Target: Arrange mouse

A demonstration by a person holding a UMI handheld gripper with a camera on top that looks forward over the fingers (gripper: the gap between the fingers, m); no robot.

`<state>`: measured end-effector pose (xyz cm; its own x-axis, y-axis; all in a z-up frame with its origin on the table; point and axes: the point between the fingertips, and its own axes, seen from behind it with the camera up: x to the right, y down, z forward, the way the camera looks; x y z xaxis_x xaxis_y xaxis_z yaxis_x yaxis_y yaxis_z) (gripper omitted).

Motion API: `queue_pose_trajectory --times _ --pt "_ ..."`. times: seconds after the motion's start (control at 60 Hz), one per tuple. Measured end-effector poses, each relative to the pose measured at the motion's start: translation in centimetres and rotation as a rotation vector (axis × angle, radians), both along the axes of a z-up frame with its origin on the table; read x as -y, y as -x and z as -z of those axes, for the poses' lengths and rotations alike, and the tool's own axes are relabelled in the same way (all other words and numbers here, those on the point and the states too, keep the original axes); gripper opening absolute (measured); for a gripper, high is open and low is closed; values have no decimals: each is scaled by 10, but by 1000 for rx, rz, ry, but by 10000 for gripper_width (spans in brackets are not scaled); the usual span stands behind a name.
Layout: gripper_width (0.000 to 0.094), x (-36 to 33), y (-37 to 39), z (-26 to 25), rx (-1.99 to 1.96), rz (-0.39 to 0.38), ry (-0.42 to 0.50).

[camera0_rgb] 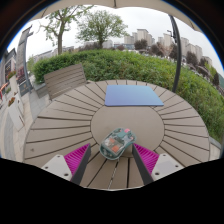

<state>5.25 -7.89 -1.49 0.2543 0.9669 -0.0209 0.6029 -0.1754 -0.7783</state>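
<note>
The gripper [117,158] hangs over a round wooden desk [60,120] built of slats that ring a plain central disc. Its jaws stand open, the two magenta pads [76,157] spread wide apart. Between them lies the mouse [117,143], a small pale, partly see-through object with greenish and reddish tints inside it. It rests on the desk's wood near the edge closest to the camera, and a visible gap remains on each side between it and the pads, so neither finger presses on it. Beyond the mouse, across the central disc and well apart from it, a blue-grey rectangular mouse mat [133,95] lies flat on the desk, with nothing on it. On the far side of the desk, off to the left, a wooden chair [65,79] of the same slatted make stands with its back toward the desk. Behind it runs a thick green hedge [150,68] that curves around the terrace, with two trees [88,25] rising above it. Pale apartment buildings [150,40] stand in the distance under an overcast sky. At the far left, a building front [12,70] with some coloured panels shows, too warped to read in detail.
</note>
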Motion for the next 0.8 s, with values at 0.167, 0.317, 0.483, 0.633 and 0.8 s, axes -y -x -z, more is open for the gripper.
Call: queue_pose_trajectory --times 0.167,0.317,0.483,0.633,0.8 --pt "859 -3 26 0 -5 -12 19" --pt "858 -4 43 0 0 -40 12" --pt "830 -3 52 0 6 -61 8" --pt "428 -10 53 3 25 -82 4" --pt "421 -10 59 -13 58 -151 29"
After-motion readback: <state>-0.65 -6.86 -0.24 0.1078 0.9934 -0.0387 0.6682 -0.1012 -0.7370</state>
